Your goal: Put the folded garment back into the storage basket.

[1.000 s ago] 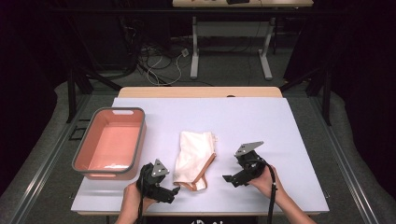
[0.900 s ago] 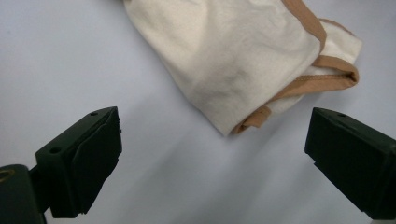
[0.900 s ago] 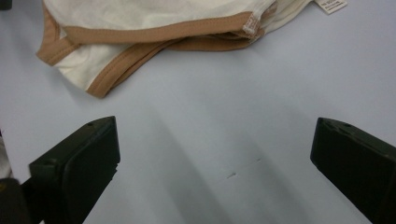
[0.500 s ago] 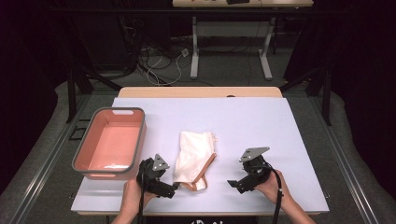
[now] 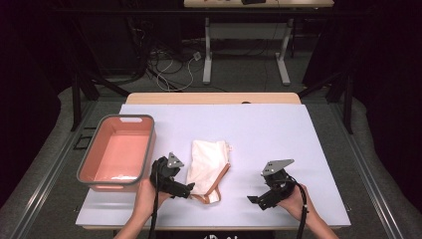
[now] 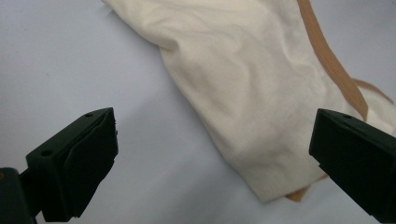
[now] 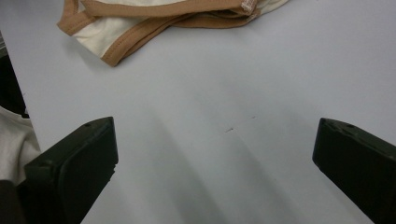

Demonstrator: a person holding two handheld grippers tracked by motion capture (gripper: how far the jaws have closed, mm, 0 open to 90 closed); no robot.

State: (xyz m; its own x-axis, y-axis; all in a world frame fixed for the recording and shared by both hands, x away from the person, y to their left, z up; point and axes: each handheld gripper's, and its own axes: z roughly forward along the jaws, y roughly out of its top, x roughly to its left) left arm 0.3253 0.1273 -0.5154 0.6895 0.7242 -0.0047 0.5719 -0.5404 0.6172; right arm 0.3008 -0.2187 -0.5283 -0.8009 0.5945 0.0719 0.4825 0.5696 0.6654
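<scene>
Drifting back toward the table's near edge, the right gripper (image 5: 260, 200) gapes wide over bare tabletop; the left gripper (image 5: 185, 189), equally wide, brackets the cream garment (image 5: 208, 164); the pink bin (image 5: 117, 155) holds nothing.

The high view looks down and forward over the table (image 5: 278, 139) — both gripper views, close and low, share the cream garment (image 5: 208, 167).

Both forearms enter from the bottom edge. The left gripper (image 5: 189, 189) and right gripper (image 5: 253, 200) point inward toward each other, jaws spread wide.
</scene>
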